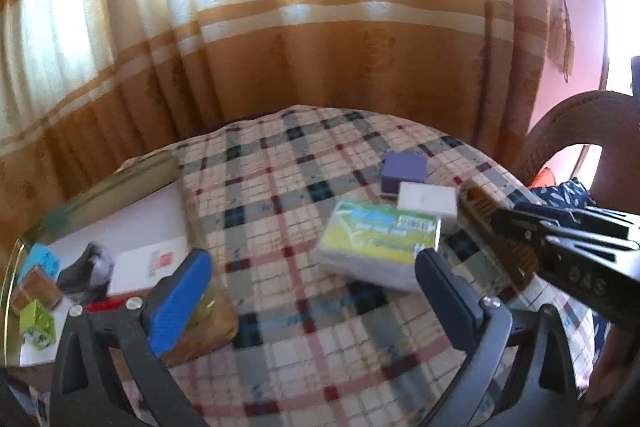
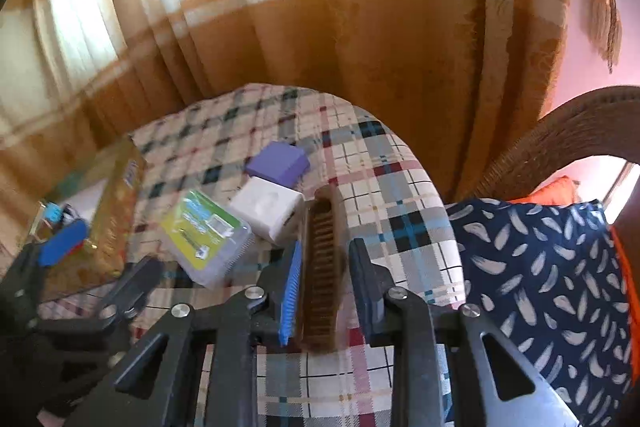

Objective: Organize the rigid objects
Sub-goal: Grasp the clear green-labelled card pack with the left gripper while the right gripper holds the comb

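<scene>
On the plaid tablecloth [image 1: 304,187] lie a purple box [image 1: 404,169], a white box [image 1: 428,201] and a clear case with a green label [image 1: 380,243]. My left gripper [image 1: 312,295] is open, its blue and dark pads wide apart just short of the case, with nothing between them. My right gripper [image 2: 326,287] is shut on a wooden brush [image 2: 322,259], held on edge with its bristles facing the blue pad. The brush tip reaches beside the white box [image 2: 268,211]. From the left wrist view the right gripper [image 1: 500,227] comes in from the right with the brush [image 1: 476,203].
A gold-rimmed tray [image 1: 100,187] at the left holds small blue, brown and green boxes and white cards. A golden packet [image 2: 112,219] lies by its edge. A curtain hangs behind the table. A wicker chair [image 2: 560,139] with a navy patterned cushion [image 2: 540,287] stands to the right.
</scene>
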`<control>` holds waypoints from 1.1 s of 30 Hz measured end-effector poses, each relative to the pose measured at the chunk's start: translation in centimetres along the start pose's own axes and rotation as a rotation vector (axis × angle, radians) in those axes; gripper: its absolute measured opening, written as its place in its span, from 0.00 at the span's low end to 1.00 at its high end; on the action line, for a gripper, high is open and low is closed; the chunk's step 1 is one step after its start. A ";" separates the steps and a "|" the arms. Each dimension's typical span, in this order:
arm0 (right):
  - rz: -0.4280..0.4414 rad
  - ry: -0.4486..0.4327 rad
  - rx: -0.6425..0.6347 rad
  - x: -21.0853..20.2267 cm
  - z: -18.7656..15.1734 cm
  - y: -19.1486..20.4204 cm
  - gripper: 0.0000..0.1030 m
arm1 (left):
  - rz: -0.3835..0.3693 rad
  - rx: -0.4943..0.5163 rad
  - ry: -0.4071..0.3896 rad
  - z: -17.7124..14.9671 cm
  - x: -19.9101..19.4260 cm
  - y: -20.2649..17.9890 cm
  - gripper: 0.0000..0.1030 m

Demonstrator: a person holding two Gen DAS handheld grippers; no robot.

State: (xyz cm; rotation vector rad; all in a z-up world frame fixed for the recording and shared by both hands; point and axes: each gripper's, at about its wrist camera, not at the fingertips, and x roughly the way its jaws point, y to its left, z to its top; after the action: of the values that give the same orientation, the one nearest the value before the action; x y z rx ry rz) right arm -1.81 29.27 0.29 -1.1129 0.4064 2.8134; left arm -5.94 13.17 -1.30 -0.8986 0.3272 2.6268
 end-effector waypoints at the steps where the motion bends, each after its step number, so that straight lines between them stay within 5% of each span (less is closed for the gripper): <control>1: 0.011 -0.009 0.012 -0.1 0.0 -0.2 0.26 | -0.031 0.001 0.015 0.3 0.5 -0.3 1.00; 6: 0.018 0.058 0.043 1.0 0.1 -0.8 0.26 | -0.023 0.016 0.062 0.7 2.2 -1.1 1.00; 18: 0.064 0.042 0.080 0.7 -0.1 -1.6 0.29 | -0.112 -0.052 0.094 1.5 4.2 -0.1 1.00; 23: 0.041 0.022 0.098 0.2 -0.2 -1.8 0.49 | -0.135 -0.018 0.109 1.4 4.3 -0.9 1.00; 27: 0.040 0.006 0.106 -0.2 -0.2 -2.0 0.68 | -0.071 0.031 0.158 1.5 5.4 -1.8 0.99; 31: 0.034 0.008 0.100 -0.3 -0.2 -2.0 0.69 | -0.045 0.031 0.163 1.3 5.5 -1.7 0.95; 33: 0.013 0.006 0.094 -0.4 -0.3 -1.9 0.69 | -0.016 0.018 0.156 1.3 5.3 -1.3 0.85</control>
State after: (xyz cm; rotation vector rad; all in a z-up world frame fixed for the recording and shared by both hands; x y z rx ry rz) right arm -1.04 31.05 -0.05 -1.1037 0.5424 2.7700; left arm -10.01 16.11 -3.72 -1.0978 0.3806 2.5405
